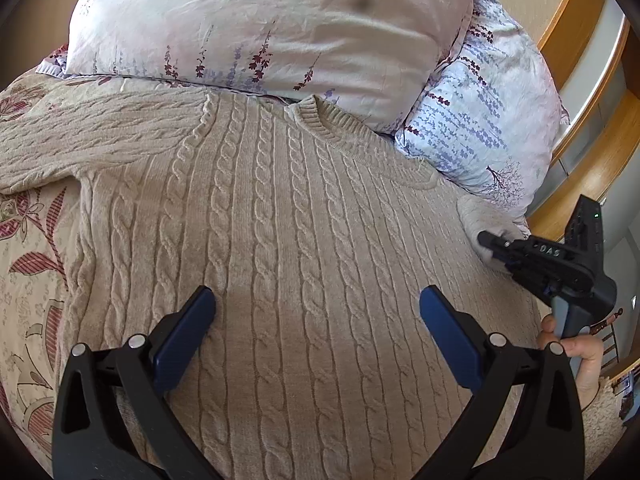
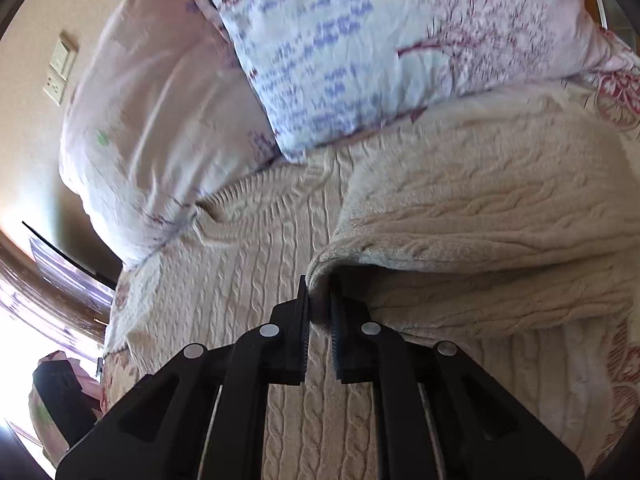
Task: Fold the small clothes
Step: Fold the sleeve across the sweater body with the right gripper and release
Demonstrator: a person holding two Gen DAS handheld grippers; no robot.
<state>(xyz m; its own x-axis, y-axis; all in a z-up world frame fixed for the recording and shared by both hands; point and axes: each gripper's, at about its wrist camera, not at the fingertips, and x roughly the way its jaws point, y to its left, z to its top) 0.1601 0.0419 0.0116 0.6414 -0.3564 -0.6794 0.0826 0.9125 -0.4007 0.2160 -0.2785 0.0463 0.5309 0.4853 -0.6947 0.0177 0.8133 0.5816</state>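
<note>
On the right tool [image 1: 486, 240], gripping the sweater sleeve [image 2: 480, 216], lettering reads "DAS"

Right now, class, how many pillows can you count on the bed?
2. A pale pink one lies behind the sweater's collar; a blue-flowered one leans to its right. Others may lie out of view.

Sweater [image 1: 280, 208] body lay flat, open above. Pillows [image 1: 272, 28] blocked far edge; lifted sleeve [image 2: 480, 216] in right gripper [image 2: 320, 304] crowded right side.
</note>
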